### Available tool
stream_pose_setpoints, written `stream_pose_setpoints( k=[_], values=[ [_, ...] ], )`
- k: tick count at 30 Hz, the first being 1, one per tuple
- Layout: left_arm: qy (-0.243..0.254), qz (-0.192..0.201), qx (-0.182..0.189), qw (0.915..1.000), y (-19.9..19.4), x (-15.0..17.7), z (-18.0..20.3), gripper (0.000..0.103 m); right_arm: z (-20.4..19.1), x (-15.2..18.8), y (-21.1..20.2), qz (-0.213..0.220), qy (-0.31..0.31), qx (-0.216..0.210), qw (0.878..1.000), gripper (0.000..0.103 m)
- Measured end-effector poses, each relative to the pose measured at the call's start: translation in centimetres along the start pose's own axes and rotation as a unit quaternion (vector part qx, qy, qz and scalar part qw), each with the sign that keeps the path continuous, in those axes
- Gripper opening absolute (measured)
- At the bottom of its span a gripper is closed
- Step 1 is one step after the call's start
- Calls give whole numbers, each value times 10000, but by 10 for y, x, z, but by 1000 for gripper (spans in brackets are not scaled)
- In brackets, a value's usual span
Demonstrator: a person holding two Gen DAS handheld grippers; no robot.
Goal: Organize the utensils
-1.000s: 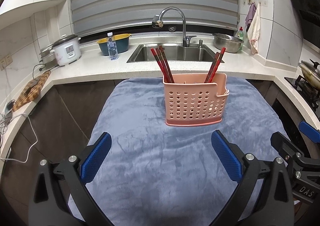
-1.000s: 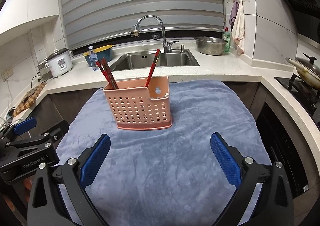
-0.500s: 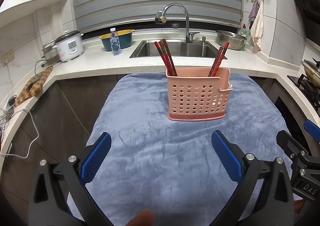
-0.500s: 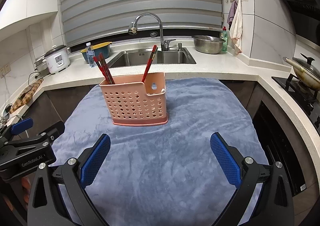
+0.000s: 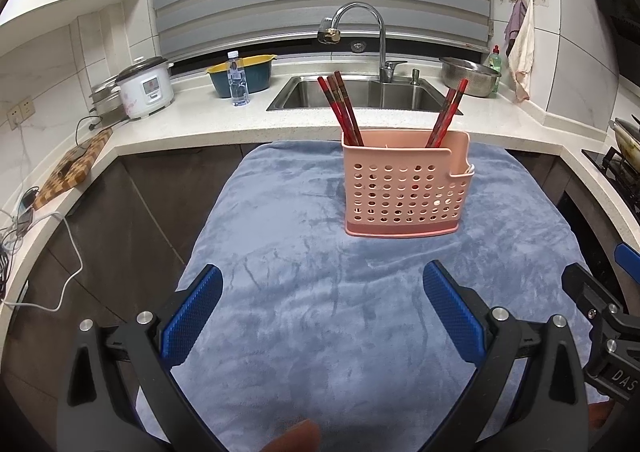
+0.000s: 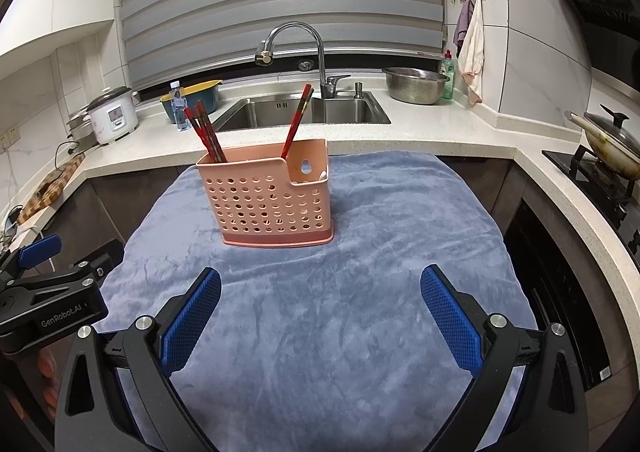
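Observation:
A pink perforated utensil basket [image 5: 404, 183] stands upright on a blue-grey cloth [image 5: 360, 312]; it also shows in the right wrist view [image 6: 272, 195]. Red chopsticks [image 5: 342, 107] lean in its left end and more red chopsticks [image 5: 446, 117] lean in its right part; they show in the right wrist view too [image 6: 206, 135], [image 6: 296, 121]. My left gripper [image 5: 322, 308] is open and empty, well short of the basket. My right gripper [image 6: 320, 308] is open and empty, also short of it.
Behind the cloth a white counter holds a steel sink [image 5: 360, 93] with a tap, a rice cooker [image 5: 146, 85], a water bottle [image 5: 238, 79], a steel bowl [image 6: 414, 83] and a wok [image 6: 610, 141] on the stove at right. A cutting board [image 5: 72, 167] lies at left.
Both grippers have drawn back and risen a little, so the basket sits farther away in both views. Both stay open. The basket and chopsticks have not moved.

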State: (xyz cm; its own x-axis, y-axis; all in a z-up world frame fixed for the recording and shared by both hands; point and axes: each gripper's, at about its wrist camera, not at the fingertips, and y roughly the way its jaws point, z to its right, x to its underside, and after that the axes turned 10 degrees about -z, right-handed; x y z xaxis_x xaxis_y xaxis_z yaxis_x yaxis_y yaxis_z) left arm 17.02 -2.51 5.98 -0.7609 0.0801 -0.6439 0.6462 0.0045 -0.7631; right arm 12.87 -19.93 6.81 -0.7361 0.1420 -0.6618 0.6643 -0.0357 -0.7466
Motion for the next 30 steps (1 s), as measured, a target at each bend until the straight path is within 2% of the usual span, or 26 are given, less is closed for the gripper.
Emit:
stream_pose_setpoints(
  k=[30],
  values=[
    [-96,-151,-46,9998,6,3,0,96,-5,4,3,-75,-38,3,10000,96]
  ],
)
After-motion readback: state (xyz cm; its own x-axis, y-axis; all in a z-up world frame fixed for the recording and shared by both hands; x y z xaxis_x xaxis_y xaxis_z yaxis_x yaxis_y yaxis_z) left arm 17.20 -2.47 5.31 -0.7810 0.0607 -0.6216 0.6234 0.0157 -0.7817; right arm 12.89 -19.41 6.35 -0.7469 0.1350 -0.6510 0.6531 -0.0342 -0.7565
